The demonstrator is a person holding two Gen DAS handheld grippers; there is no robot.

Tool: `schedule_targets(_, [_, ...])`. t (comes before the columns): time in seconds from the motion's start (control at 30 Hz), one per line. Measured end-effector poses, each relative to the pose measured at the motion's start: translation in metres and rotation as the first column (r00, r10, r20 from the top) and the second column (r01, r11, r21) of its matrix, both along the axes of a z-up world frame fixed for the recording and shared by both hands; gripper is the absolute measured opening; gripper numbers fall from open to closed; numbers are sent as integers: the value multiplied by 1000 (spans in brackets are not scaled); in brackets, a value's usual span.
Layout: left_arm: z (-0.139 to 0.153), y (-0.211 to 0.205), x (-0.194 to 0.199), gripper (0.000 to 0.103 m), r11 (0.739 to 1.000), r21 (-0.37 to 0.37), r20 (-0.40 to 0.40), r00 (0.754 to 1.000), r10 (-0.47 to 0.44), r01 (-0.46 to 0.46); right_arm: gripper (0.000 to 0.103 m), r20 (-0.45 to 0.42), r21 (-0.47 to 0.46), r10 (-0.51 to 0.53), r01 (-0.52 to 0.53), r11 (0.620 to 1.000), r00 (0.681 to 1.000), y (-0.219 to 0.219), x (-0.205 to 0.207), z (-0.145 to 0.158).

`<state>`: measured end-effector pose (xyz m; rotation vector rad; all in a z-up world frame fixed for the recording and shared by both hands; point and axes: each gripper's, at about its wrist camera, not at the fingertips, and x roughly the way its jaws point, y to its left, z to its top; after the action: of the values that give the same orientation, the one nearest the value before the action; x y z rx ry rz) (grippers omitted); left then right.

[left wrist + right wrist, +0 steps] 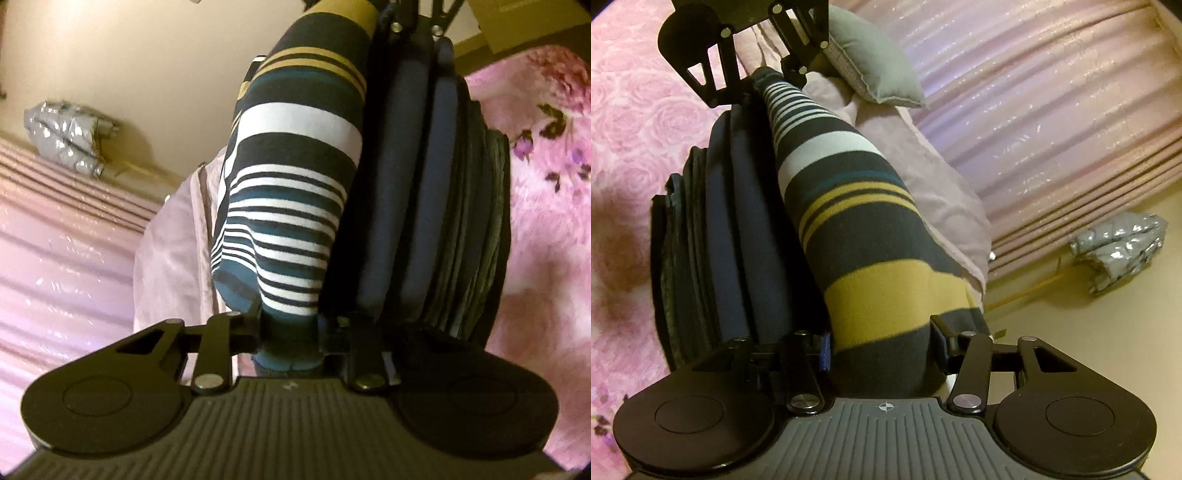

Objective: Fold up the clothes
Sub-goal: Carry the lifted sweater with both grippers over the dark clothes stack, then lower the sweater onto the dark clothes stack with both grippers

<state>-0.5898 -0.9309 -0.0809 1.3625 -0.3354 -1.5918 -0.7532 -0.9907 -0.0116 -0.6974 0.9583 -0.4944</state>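
A folded striped garment [295, 177] in navy, white, teal and mustard stretches between my two grippers. My left gripper [290, 332] is shut on its teal, thin-striped end. My right gripper [882, 347] is shut on the thicker navy and mustard end [886, 295], and the cloth fills the gap between its jaws. Each gripper shows at the top of the other's view: the right gripper [415, 26] and the left gripper [768, 75]. The garment lies against a stack of folded dark blue and grey clothes [443, 206] [731, 240].
The stack rests on a pink floral blanket [546, 177] [635, 122]. A lilac cloth [173, 243] [942, 199] lies on the garment's other side, with a grey cushion [875, 62] beyond. Shiny pink pleated fabric [1052, 110] and a crumpled silver item [1119, 247] sit on the cream floor.
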Motion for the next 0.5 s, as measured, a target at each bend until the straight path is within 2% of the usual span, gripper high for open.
schedule_targets(0.1, [-2,0,-4,14,1000,-6,-10,1000,17,-17,40,-33,-18,30,-30,999,999,-2,7,9])
schedule_targets(0.2, [-1,7,-4,14,999,-24,-27,999,36,-37,40,-17,-74,51,-52,996,999,3,4,20])
schedule_targets(0.3, [-7,19,-7,14,999,-23,-5,1000,22,-22,40,-38,-10,6,-7,1000,999,11,-6,-4])
schedule_targets(0.37, [-7,22,-8,14,1000,-13,12,1000,4,-4,41,-46,-12,-22,22,1000,999,19,-10,-20])
schedule_targets(0.43, [-3,8,-3,15,1000,-6,19,1000,5,-5,50,-28,-11,-55,55,998,998,25,-9,-17])
schedule_targets(0.5, [-1,10,-2,17,1000,4,9,1000,14,-14,52,-23,8,-82,82,997,996,30,-7,-11])
